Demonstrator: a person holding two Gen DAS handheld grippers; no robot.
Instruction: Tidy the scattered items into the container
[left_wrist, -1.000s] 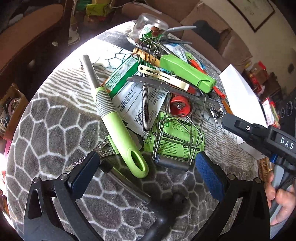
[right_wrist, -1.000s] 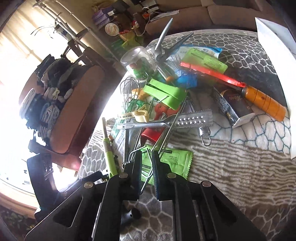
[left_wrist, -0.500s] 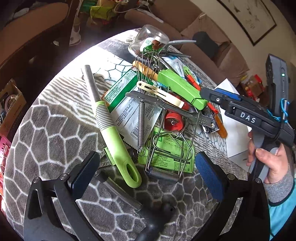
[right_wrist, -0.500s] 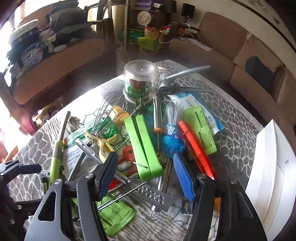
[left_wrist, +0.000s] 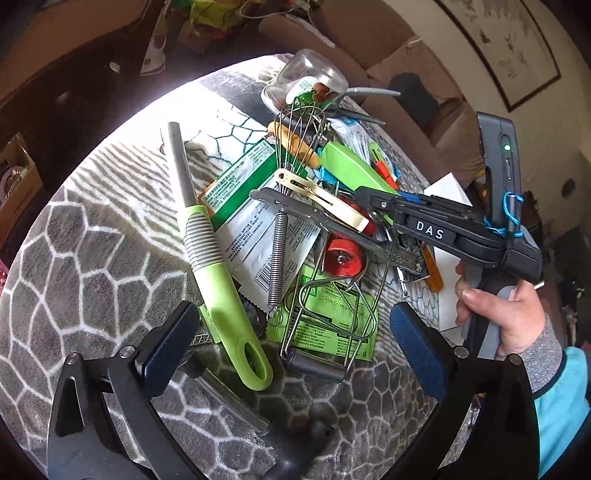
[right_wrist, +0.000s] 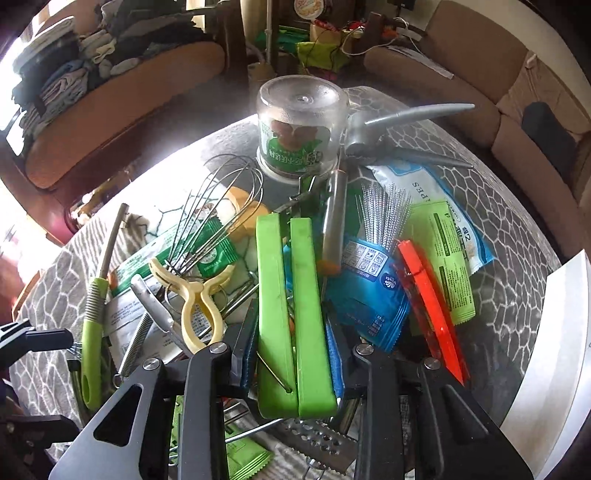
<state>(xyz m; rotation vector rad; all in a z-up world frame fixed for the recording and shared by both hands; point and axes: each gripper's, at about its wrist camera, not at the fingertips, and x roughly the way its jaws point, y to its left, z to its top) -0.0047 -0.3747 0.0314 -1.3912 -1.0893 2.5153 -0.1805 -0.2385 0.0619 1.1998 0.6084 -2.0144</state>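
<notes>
**Right gripper closing on green clip; pile still on the table**

Containers. White container (right_wrist: 546, 354) at the right edge of the right wrist view; only its rim and outer wall show, contents cannot be told. In the left wrist view a white corner of it (left_wrist: 445, 188) shows behind the right gripper. A clear jar (right_wrist: 301, 125) stands upside down at the far end of the pile, with a green label and something reddish-brown inside.

Scattered items lie heaped on the patterned table cover (left_wrist: 92, 266): wire whisk (right_wrist: 218, 206), cream plastic clamp (right_wrist: 195, 302), long green-handled tool (left_wrist: 218, 280), coil spring (left_wrist: 277, 254), red wheel (left_wrist: 341, 258), wire-frame tool (left_wrist: 325, 317) on green sachets (left_wrist: 332, 325), blue packet (right_wrist: 369, 295), orange-red strip (right_wrist: 428, 306), grey metal press (right_wrist: 399, 125), perforated metal grater (right_wrist: 314, 441).

Tool and target. Right gripper (right_wrist: 291, 354) points down into the pile, jaws closing, with the green two-bar clip (right_wrist: 288, 314) between them. Both pads sit right against the clip's long sides; whether they yet press cannot be told. The clip's near end lies under the gripper, its bars running away toward the jar.

Left gripper (left_wrist: 295, 339) hovers wide open over the near edge of the pile, nothing between its pads; the green handle's loop and the wire-frame tool's roller lie just ahead. A hand (left_wrist: 506, 306) holds the right gripper's grip.
</notes>
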